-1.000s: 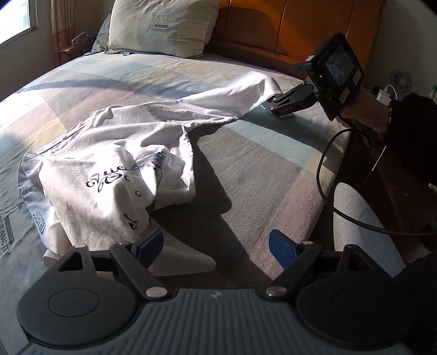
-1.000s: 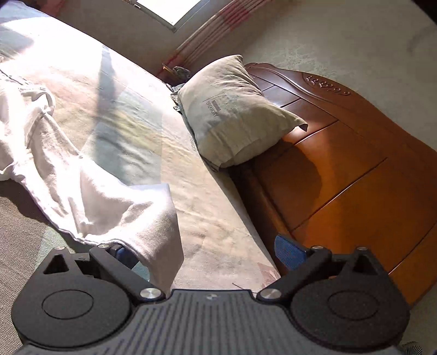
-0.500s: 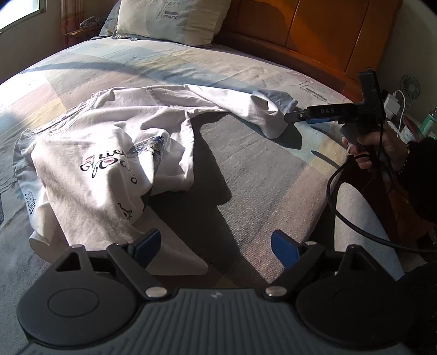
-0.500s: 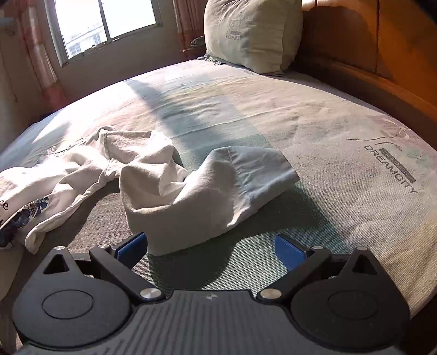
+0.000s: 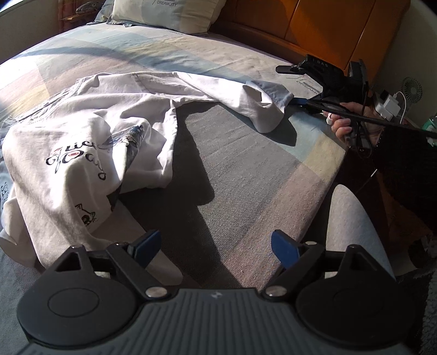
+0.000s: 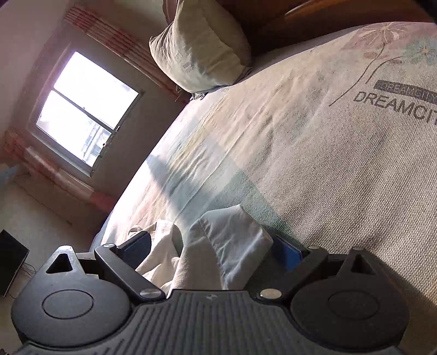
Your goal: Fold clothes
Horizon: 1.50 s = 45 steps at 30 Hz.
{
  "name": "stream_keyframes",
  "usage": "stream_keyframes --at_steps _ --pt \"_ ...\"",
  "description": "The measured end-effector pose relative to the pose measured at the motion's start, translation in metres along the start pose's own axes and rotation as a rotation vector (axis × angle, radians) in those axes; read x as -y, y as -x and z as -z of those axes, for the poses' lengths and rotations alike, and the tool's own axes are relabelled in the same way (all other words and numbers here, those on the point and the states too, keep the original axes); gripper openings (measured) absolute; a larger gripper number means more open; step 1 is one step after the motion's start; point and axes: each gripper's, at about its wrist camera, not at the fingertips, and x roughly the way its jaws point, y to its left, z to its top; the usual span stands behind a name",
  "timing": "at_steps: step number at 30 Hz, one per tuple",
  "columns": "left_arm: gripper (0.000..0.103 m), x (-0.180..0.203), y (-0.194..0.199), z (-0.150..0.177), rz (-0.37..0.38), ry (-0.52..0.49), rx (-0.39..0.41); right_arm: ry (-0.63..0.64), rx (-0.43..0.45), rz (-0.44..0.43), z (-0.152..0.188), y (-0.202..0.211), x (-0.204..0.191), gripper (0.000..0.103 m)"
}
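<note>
The white shirt (image 5: 90,153) lies crumpled on the bed (image 5: 245,174), no fold made yet. The left hand-held gripper (image 5: 215,245) hangs open and empty near its hem; the right hand-held gripper (image 6: 213,251) straddles 1 sleeve (image 6: 235,240), jaws apart.

Bare bedspread (image 5: 245,169) ahead of your left gripper (image 5: 215,245), passable, crumpled white shirt (image 5: 90,142) blocks its left, pillow (image 5: 166,11) and wooden headboard (image 5: 314,24) close the far end.
</note>
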Motion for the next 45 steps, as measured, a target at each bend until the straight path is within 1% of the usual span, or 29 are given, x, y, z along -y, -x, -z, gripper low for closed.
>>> stream_keyframes --at_steps 2,4,7,11,12,13,15,16,17,18,19,20,21,24,25,26,29,31,35,39,43,45 --pt "0.088 0.001 -0.001 0.000 0.014 0.009 0.010 -0.006 -0.038 -0.044 0.004 -0.002 -0.002 0.099" --pt "0.088 0.000 -0.002 -0.001 0.032 0.025 0.021 0.040 -0.058 -0.054 0.009 -0.005 -0.005 0.099" --pt "0.088 0.001 -0.006 -0.004 0.036 0.040 0.021 0.037 -0.048 -0.061 0.000 -0.016 -0.004 0.098" --pt "0.088 0.007 -0.005 -0.004 0.018 0.022 0.031 0.001 -0.031 -0.050 -0.009 -0.029 -0.005 0.097" --pt "0.088 0.008 -0.004 -0.004 0.018 0.021 0.037 -0.001 -0.043 -0.055 -0.007 -0.030 -0.007 0.097" --pt "0.088 0.008 -0.003 -0.003 0.024 0.027 0.040 0.014 -0.073 -0.076 -0.004 -0.031 -0.009 0.097" --pt "0.088 0.007 -0.004 0.000 0.038 0.042 0.041 0.081 -0.076 -0.062 0.003 -0.030 -0.008 0.093" --pt "0.088 0.006 -0.005 0.001 0.043 0.050 0.037 0.115 -0.075 -0.053 0.007 -0.029 -0.007 0.083" --pt "0.088 0.005 -0.006 0.001 0.042 0.056 0.032 0.149 -0.075 -0.044 0.010 -0.028 -0.007 0.067" --pt "0.088 0.005 -0.007 0.002 0.036 0.059 0.027 0.135 -0.069 -0.035 0.009 -0.027 -0.001 0.057" --pt "0.088 0.005 -0.007 0.002 0.029 0.060 0.026 0.078 -0.068 -0.019 0.005 -0.026 0.012 0.026" --pt "0.088 0.005 -0.007 0.003 0.026 0.060 0.027 0.017 -0.067 -0.002 0.002 -0.026 0.025 0.004" --pt "0.088 0.006 -0.007 0.003 0.023 0.060 0.029 -0.019 -0.061 -0.032 0.000 -0.024 0.032 0.004" --pt "0.088 0.006 -0.004 0.004 0.028 0.062 0.036 0.078 -0.077 0.051 0.001 -0.028 0.012 0.005" --pt "0.088 0.006 -0.004 0.004 0.026 0.062 0.036 0.103 -0.078 0.078 -0.001 -0.028 0.004 0.007" --pt "0.088 0.007 -0.003 0.005 0.022 0.061 0.036 0.126 -0.078 0.104 -0.002 -0.029 -0.004 0.008" --pt "0.088 0.007 -0.003 0.005 0.014 0.059 0.035 0.201 -0.026 0.161 -0.015 -0.023 -0.023 0.007" --pt "0.088 0.007 -0.003 0.005 0.011 0.059 0.036 0.239 0.019 0.205 -0.030 -0.016 -0.030 0.007" --pt "0.088 0.006 -0.003 0.004 0.007 0.062 0.038 0.337 0.098 0.327 -0.069 -0.002 -0.040 0.007" --pt "0.088 0.005 -0.006 0.004 0.002 0.064 0.031 0.378 0.186 0.411 -0.101 0.012 -0.041 0.007" --pt "0.088 0.004 -0.008 0.004 -0.006 0.068 0.026 0.371 0.281 0.478 -0.126 0.028 -0.030 0.007" --pt "0.088 0.003 -0.007 0.004 -0.006 0.069 0.027 0.362 0.281 0.515 -0.128 0.027 -0.024 0.008"
